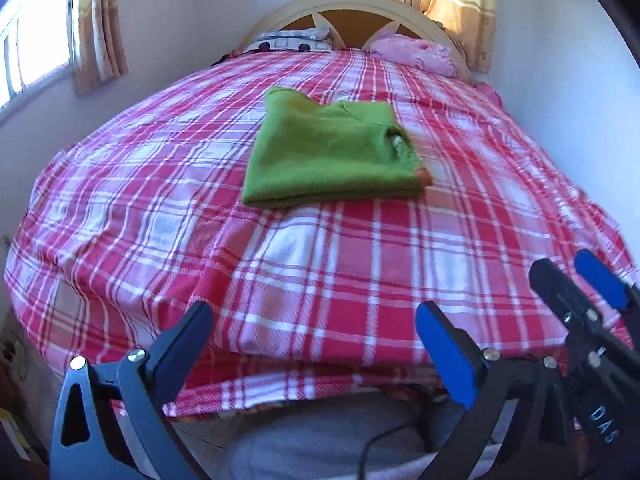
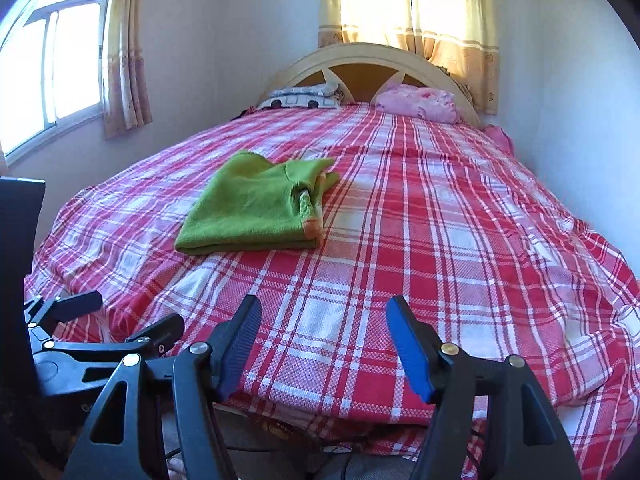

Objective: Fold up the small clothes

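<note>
Green garment (image 1: 332, 152) folded on the bed (image 1: 304, 264), 12 o'clock of both grippers.
Left gripper (image 1: 316, 340) and right gripper (image 2: 320, 344) wide, empty, at foot edge; risk: loose sleeve end snags, fold unravels.

The only writing I can make out is a short run of pale letters, "DAS", on the black plastic body of the right gripper (image 1: 588, 280), where it shows at the lower right edge of the left wrist view; the letters run down along the arm and are a little blurred. The pillow with dark round marks (image 1: 286, 42) at the headboard carries a pattern, but nothing on it reads as letters or numbers.
</note>
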{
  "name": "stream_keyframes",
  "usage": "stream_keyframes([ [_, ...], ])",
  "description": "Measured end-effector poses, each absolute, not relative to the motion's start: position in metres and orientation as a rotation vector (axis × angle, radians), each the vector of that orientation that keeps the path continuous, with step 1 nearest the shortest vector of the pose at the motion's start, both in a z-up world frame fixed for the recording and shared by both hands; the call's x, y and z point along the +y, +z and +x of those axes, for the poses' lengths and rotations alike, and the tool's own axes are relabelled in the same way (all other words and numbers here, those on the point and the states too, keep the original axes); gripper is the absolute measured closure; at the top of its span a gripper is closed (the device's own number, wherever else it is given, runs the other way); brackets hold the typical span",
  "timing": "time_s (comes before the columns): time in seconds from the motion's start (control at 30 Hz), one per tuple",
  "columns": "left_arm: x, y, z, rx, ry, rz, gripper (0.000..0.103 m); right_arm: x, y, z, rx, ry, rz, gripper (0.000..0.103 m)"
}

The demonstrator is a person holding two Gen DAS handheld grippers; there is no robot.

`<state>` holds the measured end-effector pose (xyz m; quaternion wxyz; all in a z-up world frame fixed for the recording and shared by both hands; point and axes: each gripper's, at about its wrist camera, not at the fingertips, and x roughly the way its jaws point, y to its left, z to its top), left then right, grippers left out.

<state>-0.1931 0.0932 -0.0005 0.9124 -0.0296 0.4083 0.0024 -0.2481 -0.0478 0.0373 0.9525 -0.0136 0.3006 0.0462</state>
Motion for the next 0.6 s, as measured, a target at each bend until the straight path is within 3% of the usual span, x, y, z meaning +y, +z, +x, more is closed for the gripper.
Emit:
stream_keyframes([
  [0.17, 0.09, 0.034, -0.218, 0.712, 0.031, -0.045, 0.0, -0.054, 0.054, -0.267, 0.535, 0.083, -0.028, 0.035],
  [0.43, 0.096, 0.08, -0.248, 0.476, 0.11, 0.022, 0.0, -0.053, 0.102, -0.292, 0.391, 0.109, 0.025, 0.02],
  [0.6, 0.11, 0.103, -0.264, 0.351, 0.131, 0.003, 0.0, -0.047, 0.127, -0.306, 0.29, 0.144, 0.089, 0.018],
])
